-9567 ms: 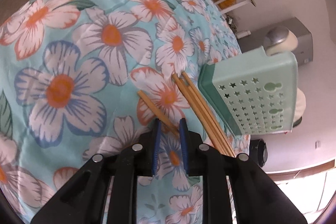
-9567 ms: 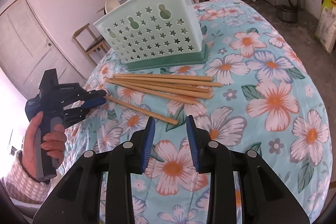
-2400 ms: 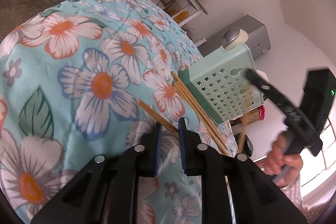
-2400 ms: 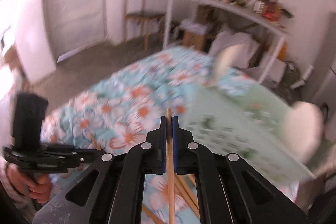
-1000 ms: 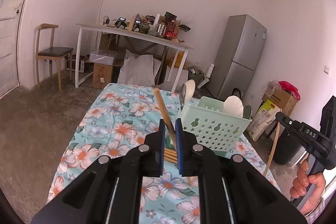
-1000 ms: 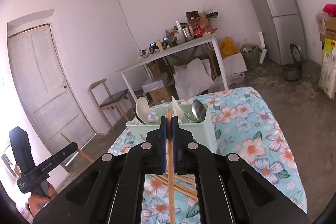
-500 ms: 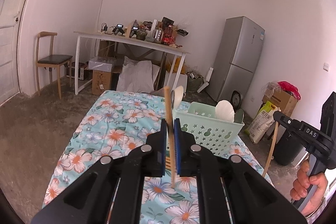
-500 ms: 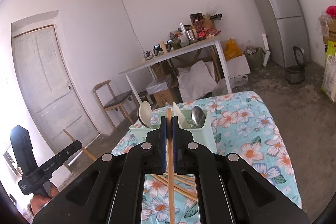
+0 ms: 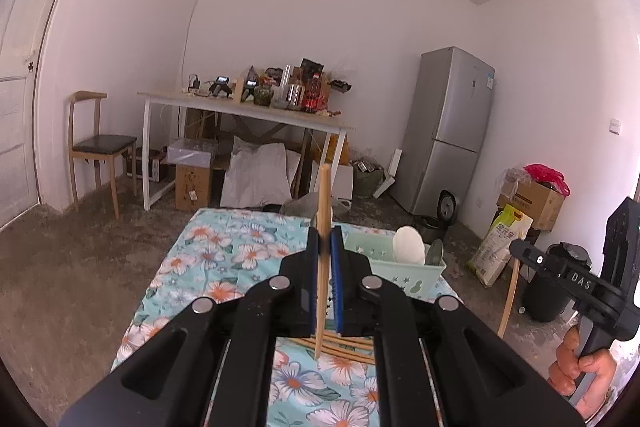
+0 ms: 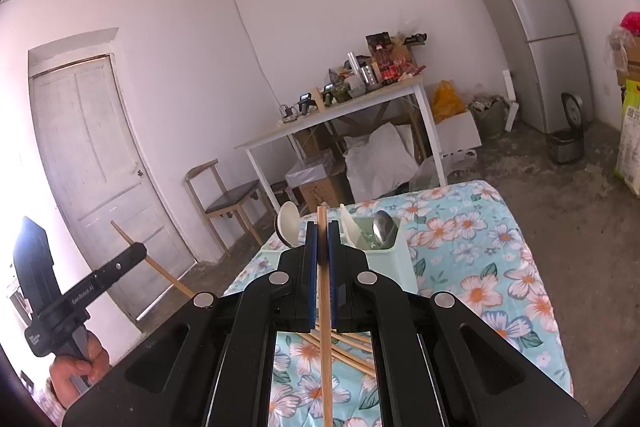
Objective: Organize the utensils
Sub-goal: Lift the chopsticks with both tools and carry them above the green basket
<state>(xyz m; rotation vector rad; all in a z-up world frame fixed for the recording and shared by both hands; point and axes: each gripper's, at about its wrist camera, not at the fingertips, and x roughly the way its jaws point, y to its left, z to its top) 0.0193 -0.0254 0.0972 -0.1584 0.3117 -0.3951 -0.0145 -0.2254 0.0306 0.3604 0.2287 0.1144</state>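
My left gripper (image 9: 325,239) is shut on a wooden chopstick (image 9: 322,211), held upright above the floral table (image 9: 224,259). My right gripper (image 10: 319,233) is shut on another wooden chopstick (image 10: 325,339), also raised. The mint green utensil basket (image 9: 404,277) stands on the table just right of the left fingers; it holds a white spoon (image 9: 408,245) and a metal spoon (image 10: 384,225). Several loose chopsticks (image 10: 344,347) lie on the cloth in front of the basket (image 10: 394,267). The right gripper shows in the left wrist view (image 9: 520,251), the left one in the right wrist view (image 10: 138,251).
A white work table (image 9: 248,113) with clutter stands at the far wall, with boxes and a white sack beneath. A wooden chair (image 9: 100,147) is at the left, a grey fridge (image 9: 452,131) at the right. A rice cooker (image 9: 446,207) sits on the floor.
Both grippers have kept their chopsticks and stayed raised over the table. The left chopstick has turned more upright, and the left view has shifted slightly toward the basket.
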